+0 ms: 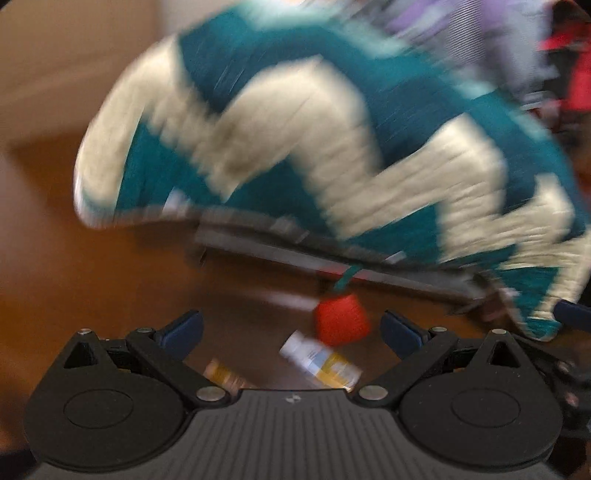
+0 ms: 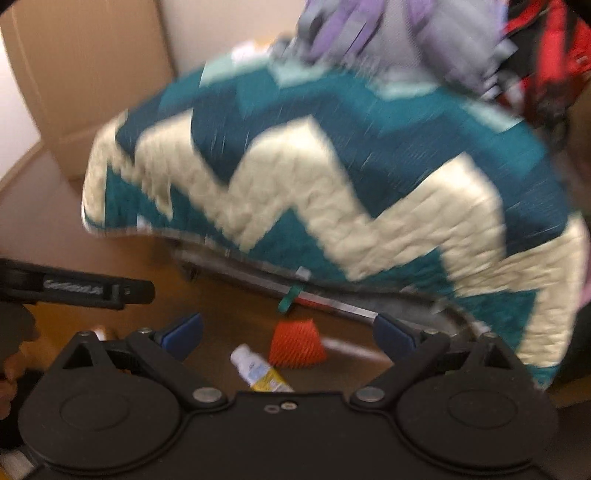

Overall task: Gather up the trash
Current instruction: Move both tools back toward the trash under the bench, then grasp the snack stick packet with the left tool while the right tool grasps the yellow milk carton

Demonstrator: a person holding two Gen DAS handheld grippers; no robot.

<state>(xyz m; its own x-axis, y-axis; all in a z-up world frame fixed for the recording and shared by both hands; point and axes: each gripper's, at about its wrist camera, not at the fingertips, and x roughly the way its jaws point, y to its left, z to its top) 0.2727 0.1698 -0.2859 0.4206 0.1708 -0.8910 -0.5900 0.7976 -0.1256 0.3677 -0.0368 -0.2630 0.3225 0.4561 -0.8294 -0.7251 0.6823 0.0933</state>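
Note:
Both views are motion-blurred. A small white bottle with a yellow label [image 1: 320, 361] lies on the brown floor just ahead of my left gripper [image 1: 291, 328], which is open and empty. An orange-brown bottle [image 1: 221, 374] lies left of it. A red ribbed cup-like piece [image 1: 341, 320] sits beside the white bottle. In the right wrist view the same bottle [image 2: 258, 369] and red piece [image 2: 297, 343] lie just ahead of my right gripper [image 2: 288, 330], open and empty. The left gripper's body [image 2: 77, 288] shows at that view's left edge.
A bed with a teal and cream zigzag quilt [image 1: 314, 147] fills the upper view, its grey frame [image 1: 295, 251] close above the floor items. A cardboard box [image 2: 92, 74] stands at the back left. Purple and red clothes [image 2: 369, 29] lie on the bed.

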